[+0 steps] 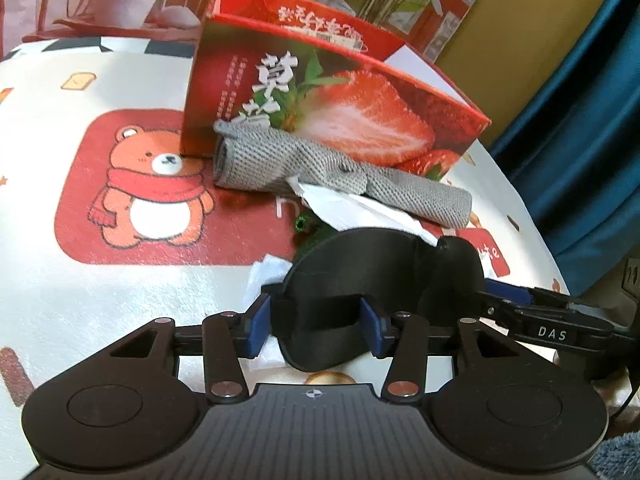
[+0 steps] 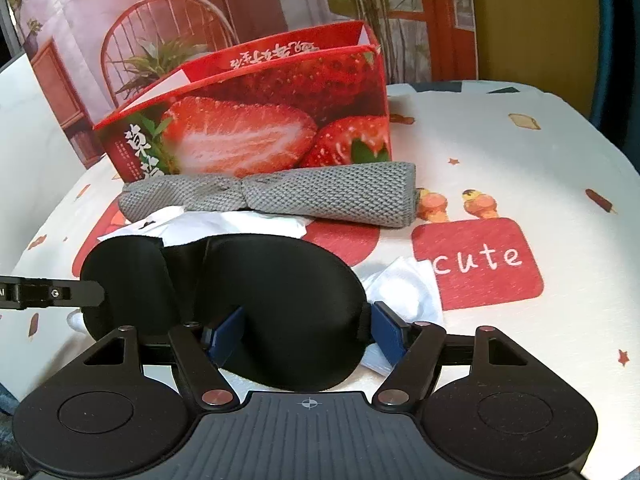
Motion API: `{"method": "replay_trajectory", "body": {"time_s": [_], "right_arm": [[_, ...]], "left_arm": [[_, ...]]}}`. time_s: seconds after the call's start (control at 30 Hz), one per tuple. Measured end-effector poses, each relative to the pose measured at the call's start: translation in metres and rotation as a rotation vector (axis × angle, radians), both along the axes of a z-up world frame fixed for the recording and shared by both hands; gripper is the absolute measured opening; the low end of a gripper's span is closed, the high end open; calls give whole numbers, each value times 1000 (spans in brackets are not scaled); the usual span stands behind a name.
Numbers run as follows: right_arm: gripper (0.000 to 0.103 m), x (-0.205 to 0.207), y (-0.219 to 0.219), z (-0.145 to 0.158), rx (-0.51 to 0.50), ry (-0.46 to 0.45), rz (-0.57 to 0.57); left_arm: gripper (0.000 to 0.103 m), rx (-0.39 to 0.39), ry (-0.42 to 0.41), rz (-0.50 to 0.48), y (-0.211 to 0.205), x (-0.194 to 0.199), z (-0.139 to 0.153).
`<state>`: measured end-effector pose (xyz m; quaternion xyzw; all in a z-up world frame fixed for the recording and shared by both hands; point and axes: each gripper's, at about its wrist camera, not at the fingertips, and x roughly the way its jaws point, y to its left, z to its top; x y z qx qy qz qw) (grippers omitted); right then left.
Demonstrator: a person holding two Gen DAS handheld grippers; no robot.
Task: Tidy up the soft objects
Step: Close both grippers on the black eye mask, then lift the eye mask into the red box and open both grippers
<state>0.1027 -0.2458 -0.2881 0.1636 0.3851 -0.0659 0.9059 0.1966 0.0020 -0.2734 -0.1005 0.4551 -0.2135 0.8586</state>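
A black padded sleep mask (image 1: 360, 272) (image 2: 264, 280) lies low over the table between both grippers. My left gripper (image 1: 316, 322) is shut on one eye cup, which is folded between its blue pads (image 1: 260, 320). My right gripper (image 2: 308, 334) stands open around the other cup, which keeps its full round shape between the fingers. Each gripper's finger shows at the edge of the other's view. Behind the mask lies a rolled grey mesh cloth (image 1: 340, 172) (image 2: 280, 196), resting against a red strawberry box (image 1: 360, 92) (image 2: 260, 132) that is open at the top.
Crumpled white tissue (image 1: 360, 204) (image 2: 404, 292) lies under and beside the mask. The tablecloth (image 1: 80, 80) has a bear print and a red "cute" patch (image 2: 476, 264). A blue curtain (image 1: 580, 120) hangs past the table's right edge; a printed backdrop stands behind the box.
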Motion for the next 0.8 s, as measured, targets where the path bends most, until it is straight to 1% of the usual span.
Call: {"method": "replay_trajectory", "body": {"time_s": [0.2, 0.3, 0.37, 0.5, 0.53, 0.6, 0.67, 0.8], "right_arm": [[67, 2, 1, -1, 8, 1, 7], [64, 3, 4, 3, 9, -10, 21], [58, 3, 6, 7, 8, -19, 33], [50, 4, 10, 16, 3, -52, 64], [47, 4, 12, 18, 3, -58, 70], [41, 6, 14, 23, 5, -74, 88], [30, 8, 17, 28, 14, -93, 111], [27, 13, 21, 41, 11, -138, 149]], "left_arm": [[49, -5, 6, 6, 1, 1, -4], [43, -4, -4, 16, 3, 1, -2], [38, -8, -14, 19, 4, 0, 0], [32, -15, -44, 31, 8, -3, 6], [29, -19, -55, 35, 9, -3, 8], [25, -31, -76, 38, 11, -4, 13], [21, -46, -99, 42, 13, -4, 19], [18, -59, -146, 46, 14, -7, 30]]}}
